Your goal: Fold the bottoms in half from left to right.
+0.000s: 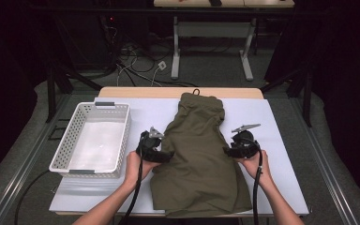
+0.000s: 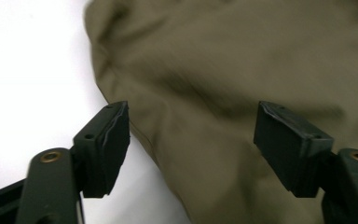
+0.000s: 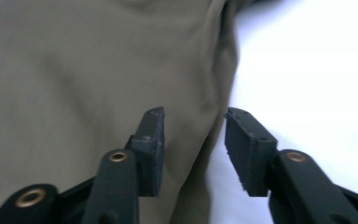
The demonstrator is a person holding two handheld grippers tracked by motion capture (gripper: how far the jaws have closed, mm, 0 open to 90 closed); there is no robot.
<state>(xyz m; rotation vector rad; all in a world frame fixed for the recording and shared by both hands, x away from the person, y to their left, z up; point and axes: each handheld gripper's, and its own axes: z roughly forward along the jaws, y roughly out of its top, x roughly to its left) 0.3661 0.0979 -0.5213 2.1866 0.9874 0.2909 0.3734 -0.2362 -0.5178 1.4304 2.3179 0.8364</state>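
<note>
An olive-green garment lies lengthwise on the white table cover, narrow end far, wide end at the near edge. My left gripper is at the garment's left edge; its jaws stand wide open over the fabric, whose edge runs under the left jaw. My right gripper is at the garment's right edge. In the right gripper view the open gripper straddles the cloth's folded edge, with nothing pinched.
A white perforated basket stands empty at the table's left. Bare white cover shows right of the garment. Cables and a desk frame are on the floor beyond the table.
</note>
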